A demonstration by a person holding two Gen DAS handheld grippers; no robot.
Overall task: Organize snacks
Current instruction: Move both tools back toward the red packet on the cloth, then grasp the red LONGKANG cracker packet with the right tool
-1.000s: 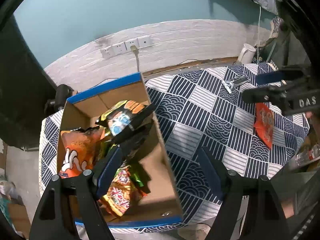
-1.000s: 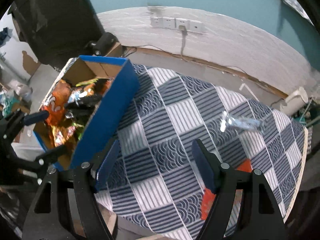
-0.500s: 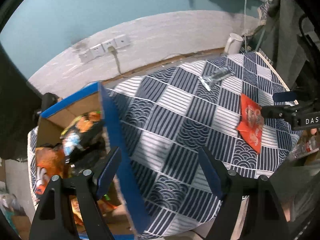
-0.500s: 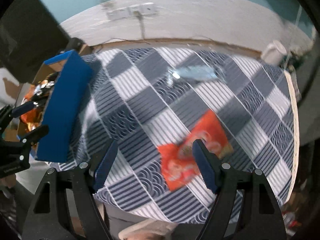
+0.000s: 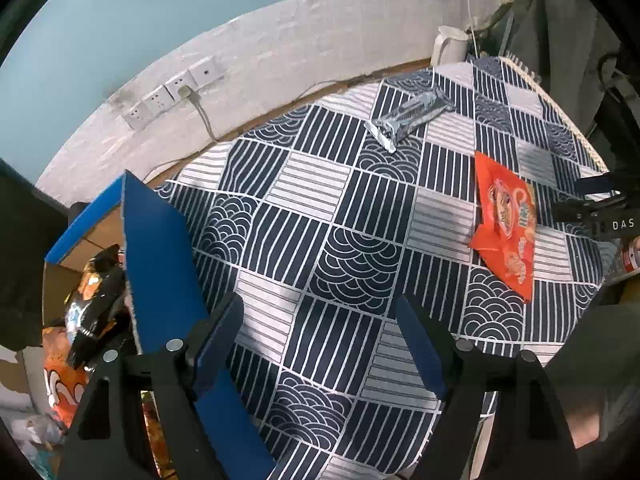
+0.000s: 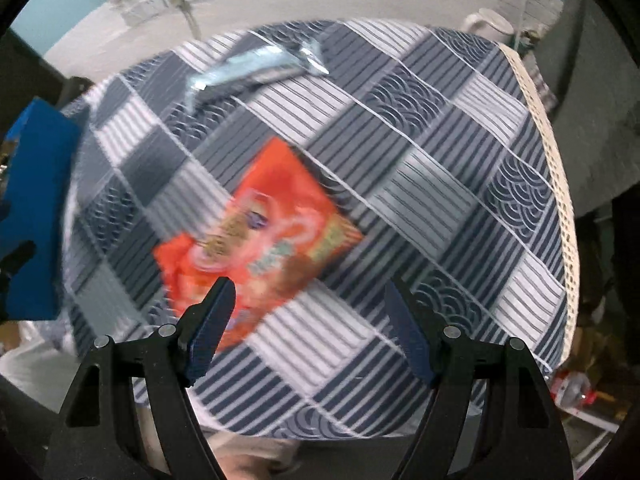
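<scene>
To the left of the left gripper (image 5: 320, 336) stands the blue cardboard box (image 5: 160, 264), its wall just beside the left finger, with bagged snacks (image 5: 86, 304) already inside. That gripper hangs released over the patterned tablecloth (image 5: 304, 200), nothing between its jaws. Ahead and to its right lies the silver wrapper (image 5: 408, 118), and farther right the orange snack packet (image 5: 506, 232), both loose on the cloth and well apart from the box. The right gripper (image 6: 308, 308) is spread wide and empty; the orange packet (image 6: 256, 236) sits just ahead of its left finger, not between the jaws. The step in hand looks like the reach for this packet. Next, the right gripper likely needs to shift left, straddle the packet's edge, and clench.
</scene>
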